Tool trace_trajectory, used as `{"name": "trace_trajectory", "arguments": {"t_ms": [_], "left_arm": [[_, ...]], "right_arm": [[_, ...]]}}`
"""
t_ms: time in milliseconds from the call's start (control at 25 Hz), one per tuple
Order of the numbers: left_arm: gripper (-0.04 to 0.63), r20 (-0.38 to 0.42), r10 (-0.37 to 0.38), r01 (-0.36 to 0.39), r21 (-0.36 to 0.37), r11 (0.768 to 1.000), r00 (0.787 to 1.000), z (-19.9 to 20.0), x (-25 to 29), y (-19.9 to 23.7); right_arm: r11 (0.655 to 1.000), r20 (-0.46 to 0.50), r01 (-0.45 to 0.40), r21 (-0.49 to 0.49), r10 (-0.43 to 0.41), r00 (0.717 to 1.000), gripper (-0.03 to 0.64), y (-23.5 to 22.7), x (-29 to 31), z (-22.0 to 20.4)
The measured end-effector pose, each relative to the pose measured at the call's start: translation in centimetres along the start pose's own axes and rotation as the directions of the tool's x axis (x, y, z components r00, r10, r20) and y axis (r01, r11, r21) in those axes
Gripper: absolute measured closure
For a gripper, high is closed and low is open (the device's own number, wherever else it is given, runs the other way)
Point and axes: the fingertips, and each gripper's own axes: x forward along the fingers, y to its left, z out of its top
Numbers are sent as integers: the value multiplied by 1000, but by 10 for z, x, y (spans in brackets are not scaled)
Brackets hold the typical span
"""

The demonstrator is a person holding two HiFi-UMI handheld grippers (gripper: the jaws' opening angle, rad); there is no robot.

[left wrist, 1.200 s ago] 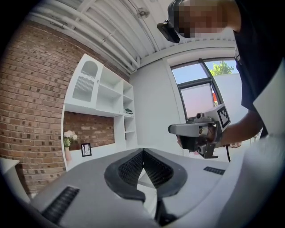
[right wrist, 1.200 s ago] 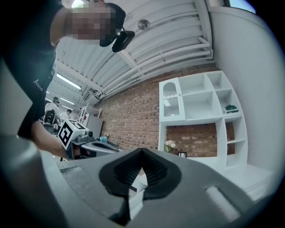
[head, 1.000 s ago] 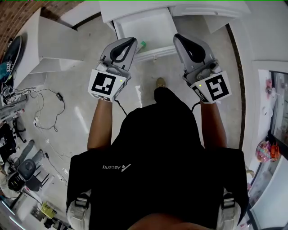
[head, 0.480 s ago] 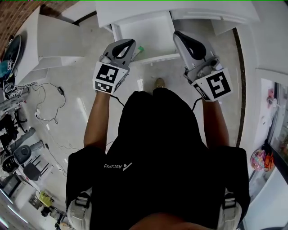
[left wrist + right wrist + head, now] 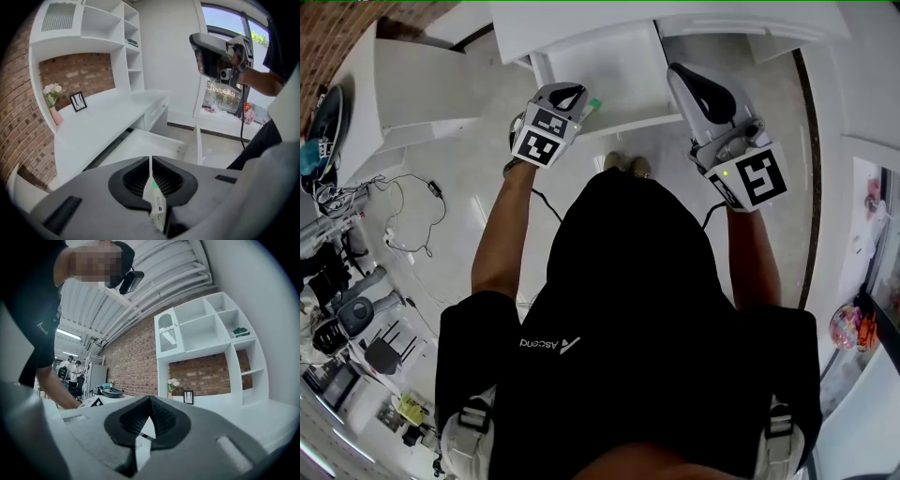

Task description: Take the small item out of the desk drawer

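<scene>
The white desk drawer [image 5: 619,58] stands pulled out below the desk top. My left gripper [image 5: 584,101] hangs over the drawer's front left corner. A small flat white item with a green mark [image 5: 594,104] sticks out of its tip. In the left gripper view the item [image 5: 154,199] stands on edge, pinched between the black pads, while the jaws of the left gripper [image 5: 150,160] are opening. The open drawer [image 5: 140,146] lies beyond it. My right gripper [image 5: 692,77] is held over the drawer's right front corner, shut and empty; its tips [image 5: 150,399] meet.
The white desk [image 5: 101,115] carries a vase of flowers [image 5: 52,96] and a small picture frame [image 5: 78,100] against a brick wall, with shelves [image 5: 133,44] above. Cables [image 5: 398,211] and equipment lie on the floor at the left. The person's shoes [image 5: 623,166] stand before the drawer.
My left gripper has moved forward and farther away, toward the drawer's front left corner, with the small item still at its tip. The right gripper has barely shifted.
</scene>
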Motion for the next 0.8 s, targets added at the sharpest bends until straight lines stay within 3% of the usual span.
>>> {"name": "trace_trajectory", "arguments": {"t_ms": [160, 440, 800], "left_arm": [[536, -134, -64, 66, 12, 998, 989, -33, 30, 0], [452, -296, -151, 157, -2, 988, 943, -81, 70, -3], [408, -467, -223, 249, -6, 969, 856, -127, 111, -6]], "right_arm": [[1000, -13, 24, 14, -24, 1000, 615, -8, 5, -8], [998, -62, 60, 36, -58, 996, 615, -16, 9, -27], [993, -125, 107, 59, -99, 987, 615, -33, 10, -50]]}}
